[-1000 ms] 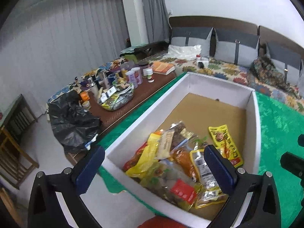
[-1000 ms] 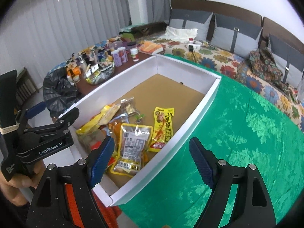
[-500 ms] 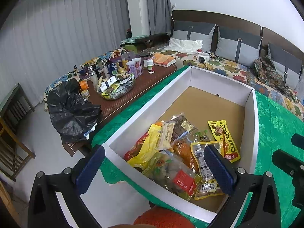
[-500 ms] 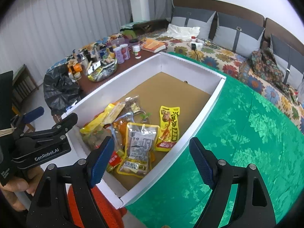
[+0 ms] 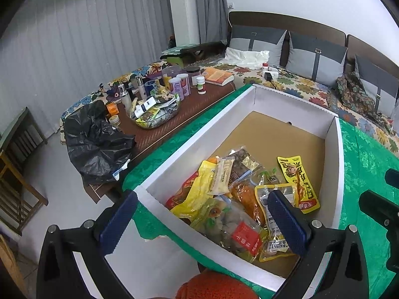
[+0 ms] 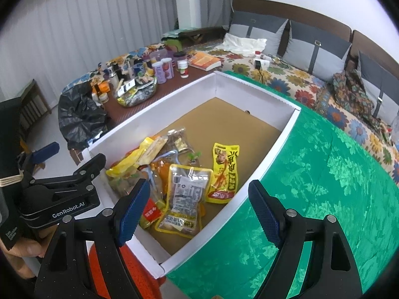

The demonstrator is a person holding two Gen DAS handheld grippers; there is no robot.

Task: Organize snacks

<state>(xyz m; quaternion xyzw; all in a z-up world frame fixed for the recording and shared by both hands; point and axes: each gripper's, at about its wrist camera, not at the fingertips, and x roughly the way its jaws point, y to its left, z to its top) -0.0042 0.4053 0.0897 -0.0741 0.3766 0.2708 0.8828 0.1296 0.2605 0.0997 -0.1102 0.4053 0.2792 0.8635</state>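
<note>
Right wrist view: both claws, left claw (image 5: 203, 218) and right claw (image 6: 199, 210), hang open, empty, above snack packets (image 6: 184, 194) at the white box's (image 6: 271, 147) near end.

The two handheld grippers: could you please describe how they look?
Both the left gripper and the right gripper have black angular plastic arms with silver screws and ribbed dark-blue finger pads. In the right wrist view the left one's black body bears white "GenRobot.AI" lettering, with a pale rubber band around its handle.
</note>
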